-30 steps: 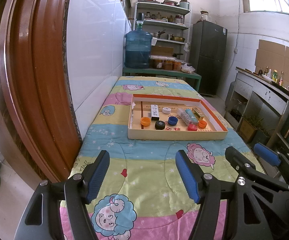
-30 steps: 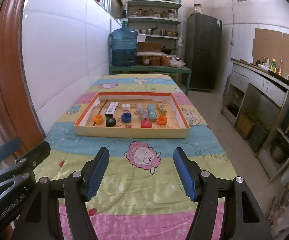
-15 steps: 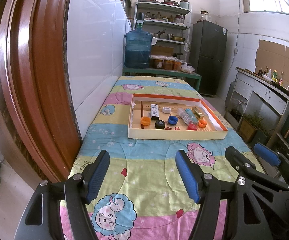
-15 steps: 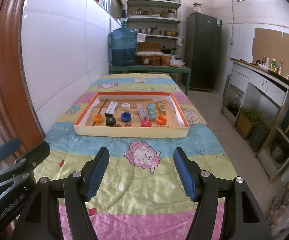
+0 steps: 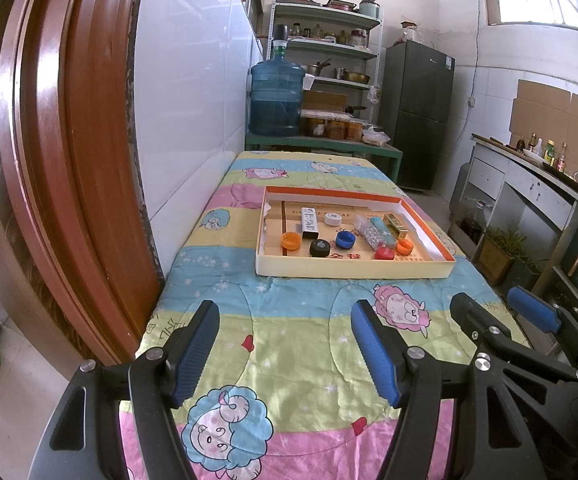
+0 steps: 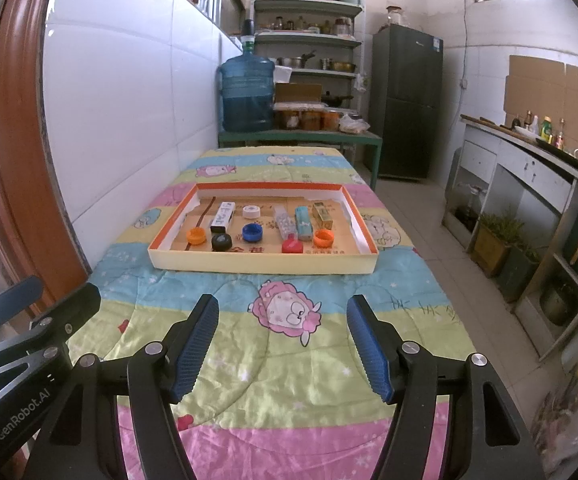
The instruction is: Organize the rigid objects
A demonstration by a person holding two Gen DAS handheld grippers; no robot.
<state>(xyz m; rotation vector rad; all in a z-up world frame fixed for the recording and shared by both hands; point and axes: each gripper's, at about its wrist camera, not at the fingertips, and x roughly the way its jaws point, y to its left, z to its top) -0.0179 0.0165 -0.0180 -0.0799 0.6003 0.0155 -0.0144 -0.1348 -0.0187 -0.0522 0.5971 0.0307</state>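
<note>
Both my grippers are spread wide and hold nothing: left gripper (image 5: pixel 285 346) and right gripper (image 6: pixel 283 340) hang side by side over the near end of the cartoon-sheep patterned quilt (image 6: pixel 289 360), well short of the shallow cardboard tray with the orange inner rim (image 6: pixel 263 266). I read that as a stand-off pose that keeps the whole tray in both cameras

All the small rigid items lie inside the tray, none on the quilt:
- left part: white-and-black oblong box (image 6: pixel 223 215), orange bottle cap (image 6: pixel 195 235), black bottle cap (image 6: pixel 221 241)
- middle: white bottle cap (image 6: pixel 251 211), blue bottle cap (image 6: pixel 252 232)
- right part: clear speckled packet (image 6: pixel 284 222), light-blue oblong box (image 6: pixel 302 222) and gold-green box (image 6: pixel 322 215) lying parallel, with a red bottle cap (image 6: pixel 292 245) and a second orange cap (image 6: pixel 323 237) in front

Caps sit mostly toward the front, boxes behind, which looks roughly sorted. My judgement: this fits either items dumped in for sorting or a finished layout; the frames don't settle which, so no call on a next move
</note>
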